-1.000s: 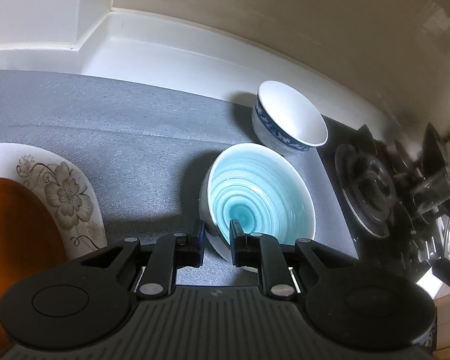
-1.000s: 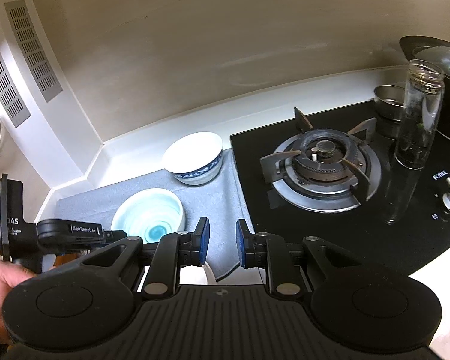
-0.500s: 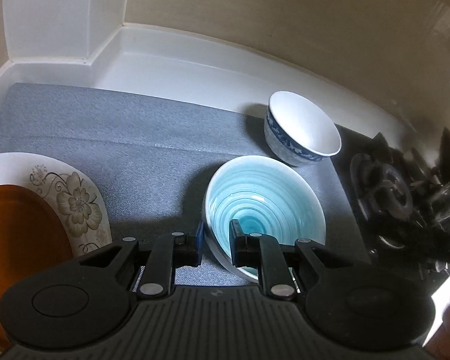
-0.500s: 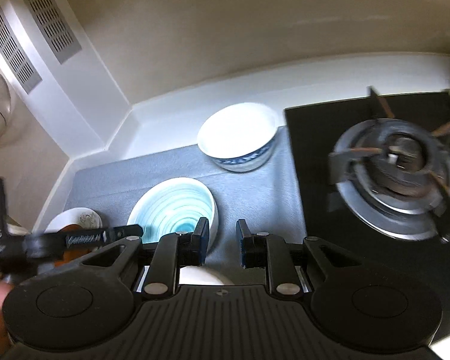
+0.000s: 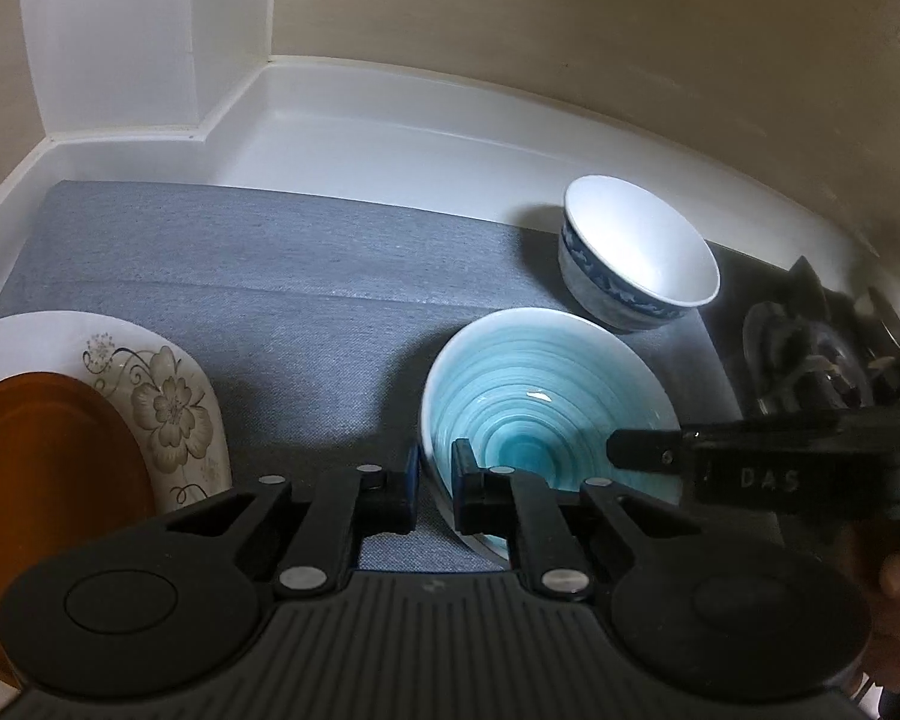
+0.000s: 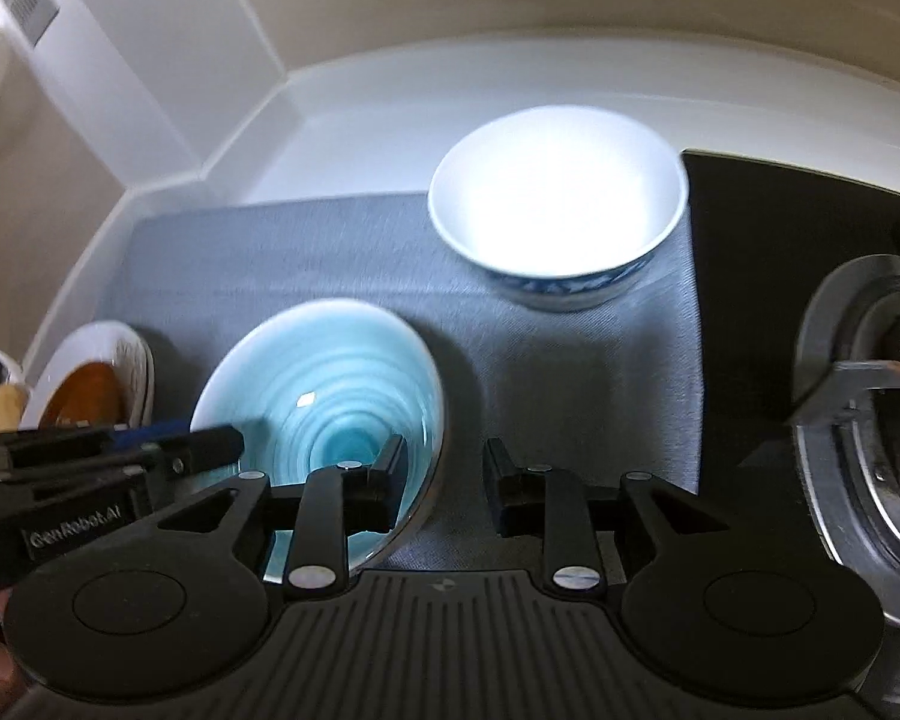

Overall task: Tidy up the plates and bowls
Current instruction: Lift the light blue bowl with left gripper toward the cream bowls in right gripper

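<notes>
On grey mat (image 5: 282, 276), white counter (image 5: 390, 138), beige wall (image 5: 570, 12)

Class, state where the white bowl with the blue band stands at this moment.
In both wrist views the white bowl stands upright at the far right end of the grey mat, just behind the turquoise bowl and beside the black stove.

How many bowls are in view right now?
2. The turquoise bowl sits on the grey mat, its near rim pinched by the left gripper. The white bowl with blue trim stands behind it, near the stove.
</notes>
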`<move>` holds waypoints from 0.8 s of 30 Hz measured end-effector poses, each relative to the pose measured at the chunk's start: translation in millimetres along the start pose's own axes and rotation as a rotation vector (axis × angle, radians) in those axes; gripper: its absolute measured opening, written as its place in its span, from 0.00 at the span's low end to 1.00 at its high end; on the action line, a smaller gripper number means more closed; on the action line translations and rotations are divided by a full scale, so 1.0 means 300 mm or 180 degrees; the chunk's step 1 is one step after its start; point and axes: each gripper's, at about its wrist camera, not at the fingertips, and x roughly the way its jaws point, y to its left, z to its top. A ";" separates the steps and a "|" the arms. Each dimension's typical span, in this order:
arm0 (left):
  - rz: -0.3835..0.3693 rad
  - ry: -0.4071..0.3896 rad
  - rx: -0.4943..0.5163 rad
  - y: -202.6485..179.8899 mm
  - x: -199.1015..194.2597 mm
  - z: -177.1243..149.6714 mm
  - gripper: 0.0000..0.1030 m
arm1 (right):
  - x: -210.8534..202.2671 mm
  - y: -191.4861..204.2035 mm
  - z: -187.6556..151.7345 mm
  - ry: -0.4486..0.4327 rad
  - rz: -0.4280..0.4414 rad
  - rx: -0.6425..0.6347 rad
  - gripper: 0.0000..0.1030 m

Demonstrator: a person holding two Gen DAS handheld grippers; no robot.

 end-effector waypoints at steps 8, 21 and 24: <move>-0.0022 -0.0024 -0.0009 -0.007 -0.009 0.011 0.09 | 0.002 0.008 -0.009 -0.0027 -0.0033 0.0011 0.15; -0.0298 -0.0482 0.0151 -0.063 -0.266 0.003 0.09 | -0.279 0.050 -0.041 -0.0473 -0.0129 0.0049 0.15; -0.0393 -0.0533 0.0204 -0.076 -0.323 -0.030 0.09 | -0.338 0.052 -0.085 -0.0487 -0.0127 0.0102 0.15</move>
